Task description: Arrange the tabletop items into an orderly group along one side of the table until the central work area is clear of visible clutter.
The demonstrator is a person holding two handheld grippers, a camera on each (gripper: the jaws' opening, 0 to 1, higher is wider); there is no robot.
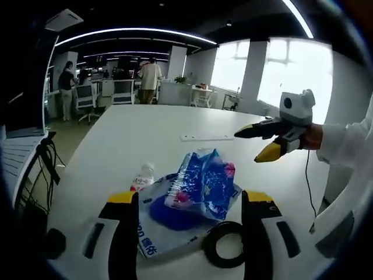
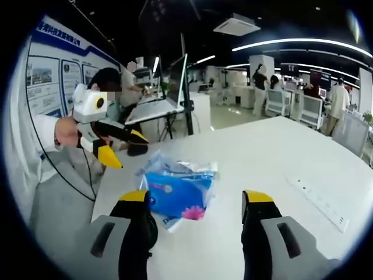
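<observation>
Both grippers, left gripper (image 1: 189, 219) and right gripper (image 2: 192, 219), wide open and empty; blue packets (image 1: 201, 186), small bottle (image 1: 143, 177), black ring (image 1: 224, 245) unsorted mid-table (image 1: 145, 128).

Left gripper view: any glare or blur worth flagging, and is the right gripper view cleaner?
Left gripper view: windows blow out white, far office soft, fisheye bends ceiling lights. Right gripper view: evenly lit, blue packet sharp, table edges curved by distortion.

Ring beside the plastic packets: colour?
Black ring; clearest in left gripper view, at the blue plastic packets' edge.
</observation>
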